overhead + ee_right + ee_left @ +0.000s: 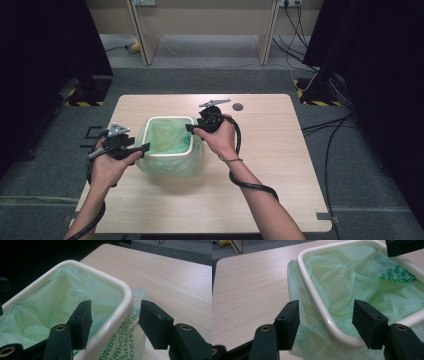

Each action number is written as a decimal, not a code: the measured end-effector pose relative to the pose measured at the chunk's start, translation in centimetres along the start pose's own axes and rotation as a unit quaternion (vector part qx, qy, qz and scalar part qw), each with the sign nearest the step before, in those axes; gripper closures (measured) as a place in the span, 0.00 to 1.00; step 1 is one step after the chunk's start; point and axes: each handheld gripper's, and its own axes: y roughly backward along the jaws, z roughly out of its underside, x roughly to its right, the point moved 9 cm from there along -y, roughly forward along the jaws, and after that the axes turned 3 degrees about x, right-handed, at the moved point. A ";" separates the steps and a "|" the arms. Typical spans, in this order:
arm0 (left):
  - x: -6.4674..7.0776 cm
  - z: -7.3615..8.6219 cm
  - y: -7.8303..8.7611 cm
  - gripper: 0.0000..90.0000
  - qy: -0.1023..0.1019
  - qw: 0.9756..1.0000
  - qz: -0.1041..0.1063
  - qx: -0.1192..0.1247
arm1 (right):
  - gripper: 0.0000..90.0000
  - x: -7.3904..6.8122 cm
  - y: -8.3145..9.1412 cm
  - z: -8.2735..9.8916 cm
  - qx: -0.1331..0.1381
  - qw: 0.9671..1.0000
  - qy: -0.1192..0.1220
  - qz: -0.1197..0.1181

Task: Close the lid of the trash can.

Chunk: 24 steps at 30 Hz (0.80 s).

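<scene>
One cream bin (170,137) at table (280,165) centre, one green bag (172,165) lining it, two grippers at nine (142,148) and one o'clock (190,128).

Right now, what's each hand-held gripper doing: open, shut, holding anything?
Left hand-held gripper: open, jaws either side of the bin rim, holding nothing.
Right hand-held gripper: open, straddling the same rim, holding nothing.

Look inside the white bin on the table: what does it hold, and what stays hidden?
The bin holds a green bag lining it, its edge folded out over the rim. The crumpled film covers the bin's floor, so anything beneath the bag cannot be seen.
</scene>
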 end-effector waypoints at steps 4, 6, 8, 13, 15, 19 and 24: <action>-0.1 -0.2 0.3 0.41 0.001 1.000 0.001 0.008 | 0.46 0.0 0.5 -0.2 0.004 1.000 0.003 -0.003; -0.2 -0.2 0.4 0.41 0.002 1.000 0.001 0.011 | 0.46 0.1 0.8 -0.2 0.007 1.000 0.003 -0.005; -0.3 -0.2 0.5 0.41 0.003 1.000 0.001 0.013 | 0.46 0.1 1.0 -0.3 0.009 1.000 0.004 -0.005; -0.6 0.0 0.9 0.41 0.008 1.000 0.002 0.019 | 0.45 0.6 1.7 -0.2 0.012 1.000 0.005 -0.002; -0.8 0.1 1.0 0.41 0.009 1.000 0.000 0.020 | 0.45 0.8 1.9 -0.1 0.013 1.000 0.003 0.000; -1.2 0.2 1.3 0.41 0.012 1.000 -0.004 0.025 | 0.45 1.3 2.4 0.1 0.012 1.000 0.003 0.004; -1.6 0.3 1.5 0.41 0.016 0.999 -0.007 0.031 | 0.45 2.0 2.9 0.5 0.010 1.000 0.002 0.012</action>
